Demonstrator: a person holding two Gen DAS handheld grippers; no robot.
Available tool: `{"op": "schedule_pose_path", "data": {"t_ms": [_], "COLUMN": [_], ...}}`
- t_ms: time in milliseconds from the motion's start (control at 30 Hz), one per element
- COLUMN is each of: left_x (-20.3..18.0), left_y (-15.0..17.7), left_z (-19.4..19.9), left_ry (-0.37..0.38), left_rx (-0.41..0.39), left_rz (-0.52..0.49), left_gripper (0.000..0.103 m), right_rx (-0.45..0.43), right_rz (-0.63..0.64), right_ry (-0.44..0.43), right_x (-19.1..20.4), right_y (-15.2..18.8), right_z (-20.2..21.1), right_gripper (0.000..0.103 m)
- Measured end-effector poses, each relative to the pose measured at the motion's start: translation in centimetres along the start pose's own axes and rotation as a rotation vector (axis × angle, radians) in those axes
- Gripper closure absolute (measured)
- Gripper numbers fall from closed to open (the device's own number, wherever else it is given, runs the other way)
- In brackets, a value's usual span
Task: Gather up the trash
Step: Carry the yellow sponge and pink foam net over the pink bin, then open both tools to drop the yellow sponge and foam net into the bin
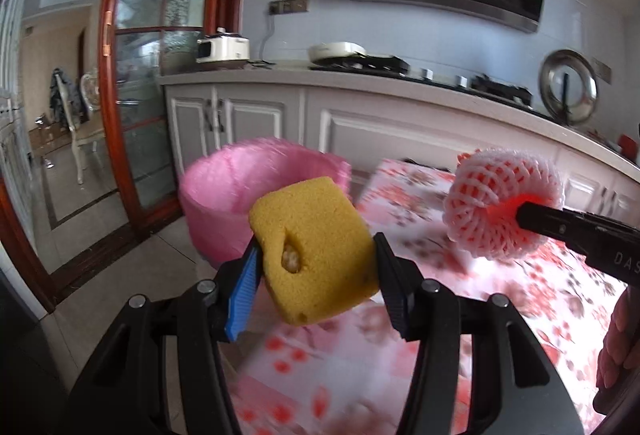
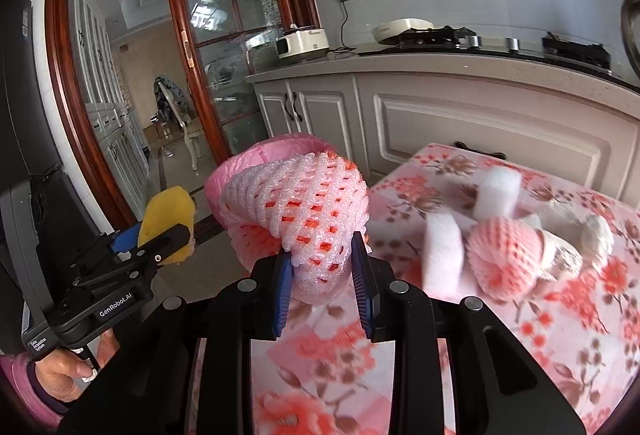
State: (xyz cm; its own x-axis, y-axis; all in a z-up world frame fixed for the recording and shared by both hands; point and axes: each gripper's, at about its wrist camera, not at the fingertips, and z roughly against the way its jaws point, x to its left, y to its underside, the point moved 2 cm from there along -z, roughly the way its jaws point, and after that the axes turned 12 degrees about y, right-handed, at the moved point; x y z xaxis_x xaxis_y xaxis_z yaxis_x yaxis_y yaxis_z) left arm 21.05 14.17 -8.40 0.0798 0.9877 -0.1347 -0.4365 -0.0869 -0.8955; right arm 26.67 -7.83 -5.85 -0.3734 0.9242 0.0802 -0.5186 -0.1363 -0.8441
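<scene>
My left gripper (image 1: 316, 267) is shut on a yellow sponge (image 1: 316, 247) with a dent in its side, held above the table's left end. My right gripper (image 2: 322, 283) is shut on a pink-and-white foam fruit net (image 2: 300, 203). The same foam net (image 1: 500, 203) shows at the right of the left wrist view, and the yellow sponge (image 2: 166, 219) at the left of the right wrist view. A bin lined with a pink bag (image 1: 240, 195) stands on the floor just past the table's left edge, ahead of both grippers. The pink bag (image 2: 276, 151) is partly hidden behind the net.
The table wears a pink floral cloth (image 2: 540, 315). On it lie another foam net (image 2: 504, 255), white foam pieces (image 2: 444, 251) and crumpled white paper (image 2: 592, 235). White kitchen cabinets (image 1: 360, 127) run behind, and a glass door (image 1: 152, 75) stands at the left. A hand (image 2: 68, 371) holds the left gripper.
</scene>
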Motion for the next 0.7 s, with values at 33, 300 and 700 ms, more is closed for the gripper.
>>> {"op": "schedule_pose_path", "data": {"t_ms": [33,300,700], "left_x": [0.6,5.7,10.5], "left_y": [-0.4,-4.2,-8.2], "left_z": [-0.3,-3.0,-8.0], "left_ry": [-0.004,-0.01,-0.029], "left_rx": [-0.003,-0.011,-0.018], "left_rz": [0.005,0.028,0.015], "left_gripper": [0.05,0.05,0.05], "right_rx": [0.003,0.015,0.037], "right_rz": [0.001,0.007,0.001], "right_ry": [-0.003,-0.008,0.025], "right_x": [0.4,3.2,6.1], "right_y": [-0.4,-3.8,-7.6], "right_z": [-0.5,-5.1,-12.5], "right_gripper": [0.075,0.075,0.075]}}
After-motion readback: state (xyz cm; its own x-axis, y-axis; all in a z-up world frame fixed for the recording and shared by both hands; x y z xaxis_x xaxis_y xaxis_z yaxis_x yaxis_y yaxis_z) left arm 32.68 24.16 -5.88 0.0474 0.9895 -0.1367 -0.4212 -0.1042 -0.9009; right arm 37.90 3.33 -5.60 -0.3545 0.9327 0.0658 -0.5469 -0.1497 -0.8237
